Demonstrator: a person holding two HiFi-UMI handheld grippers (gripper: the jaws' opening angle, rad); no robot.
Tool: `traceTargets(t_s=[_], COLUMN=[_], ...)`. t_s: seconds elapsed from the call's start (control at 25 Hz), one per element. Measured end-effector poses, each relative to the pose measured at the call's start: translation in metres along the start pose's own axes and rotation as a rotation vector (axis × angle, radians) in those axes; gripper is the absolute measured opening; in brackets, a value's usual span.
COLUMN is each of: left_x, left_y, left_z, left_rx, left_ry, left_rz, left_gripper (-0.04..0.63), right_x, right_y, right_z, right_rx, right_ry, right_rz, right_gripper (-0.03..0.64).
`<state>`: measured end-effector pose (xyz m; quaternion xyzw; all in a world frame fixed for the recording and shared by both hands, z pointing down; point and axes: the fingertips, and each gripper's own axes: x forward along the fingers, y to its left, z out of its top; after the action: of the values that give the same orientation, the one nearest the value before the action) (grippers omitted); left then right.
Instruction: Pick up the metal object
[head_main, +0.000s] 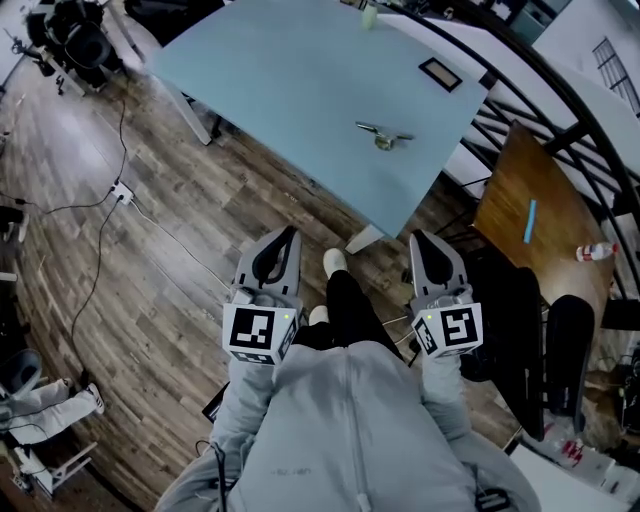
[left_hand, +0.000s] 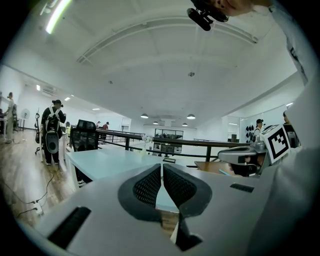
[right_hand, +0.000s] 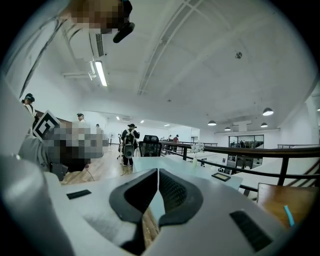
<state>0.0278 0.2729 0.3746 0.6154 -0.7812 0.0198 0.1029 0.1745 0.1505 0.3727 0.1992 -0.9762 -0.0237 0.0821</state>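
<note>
The metal object (head_main: 383, 135), a small silvery piece with thin arms, lies on the pale blue table (head_main: 290, 90) near its right corner, well ahead of both grippers. My left gripper (head_main: 288, 235) is held close to the body over the wooden floor, jaws together and empty; in the left gripper view its tips (left_hand: 161, 167) meet with the table beyond them. My right gripper (head_main: 420, 240) is level with it on the right, short of the table's corner, also shut with nothing in it (right_hand: 158, 172). The metal object cannot be made out in either gripper view.
A small dark frame (head_main: 440, 74) and a greenish cup (head_main: 369, 15) stand farther back on the table. A black railing (head_main: 560, 90) runs along the right. A brown desk (head_main: 530, 200) carries a blue pen (head_main: 529, 220) and a bottle (head_main: 597, 252). Cables and a power strip (head_main: 122, 190) lie on the floor.
</note>
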Motion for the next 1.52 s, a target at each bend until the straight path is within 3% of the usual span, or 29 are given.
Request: traceTargets(t_s=[0.32, 0.96, 1.52], left_x=[0.059, 0.202, 0.273], left_y=[0.012, 0.051, 0.050], left_z=[0.001, 0.059, 0.080], left_rx=[0.010, 0.053, 0.075], left_ry=[0.029, 0.015, 0.040], left_rz=[0.012, 0.023, 0.018], left_gripper=[0.037, 0.037, 0.037], right_x=[0.049, 0.173, 0.217], right_y=[-0.039, -0.137, -0.194], right_z=[-0.010, 0.017, 0.021], right_rx=[0.027, 0.042, 0.085], right_ry=[0.003, -0.028, -0.025], right_rz=[0.016, 0.031, 0.038], right_gripper=[0.025, 0.025, 0.025])
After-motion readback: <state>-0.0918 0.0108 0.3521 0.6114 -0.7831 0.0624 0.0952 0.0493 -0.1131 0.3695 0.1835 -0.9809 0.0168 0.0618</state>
